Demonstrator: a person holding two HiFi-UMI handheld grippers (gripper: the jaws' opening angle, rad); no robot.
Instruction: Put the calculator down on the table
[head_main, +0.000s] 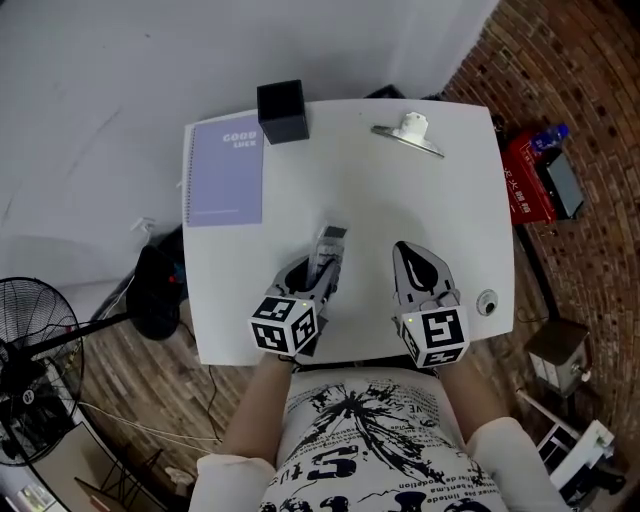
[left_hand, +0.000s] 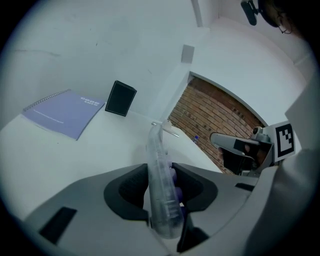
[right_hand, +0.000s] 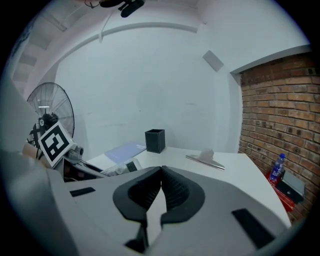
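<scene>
1. Clamping the calculator (head_main: 329, 246) edge-on between its jaws, the left gripper (left_hand: 162, 187) sits over the table's (head_main: 350, 190) near side.
2. Right gripper (right_hand: 161, 172): jaws together, empty.
3. Black box (head_main: 281, 110) at the far edge; contents unseen.

Can't read the small lower print on the lilac spiral notebook (head_main: 224, 170), upper left in the head view, nor see the end of the clear-cased grey calculator (head_main: 330, 240) under the left gripper (head_main: 322, 270).

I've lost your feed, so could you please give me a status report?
Left claw clamped on calculator, edge-on over table. Right claw shut, empty. Notebook, black box far off.
</scene>
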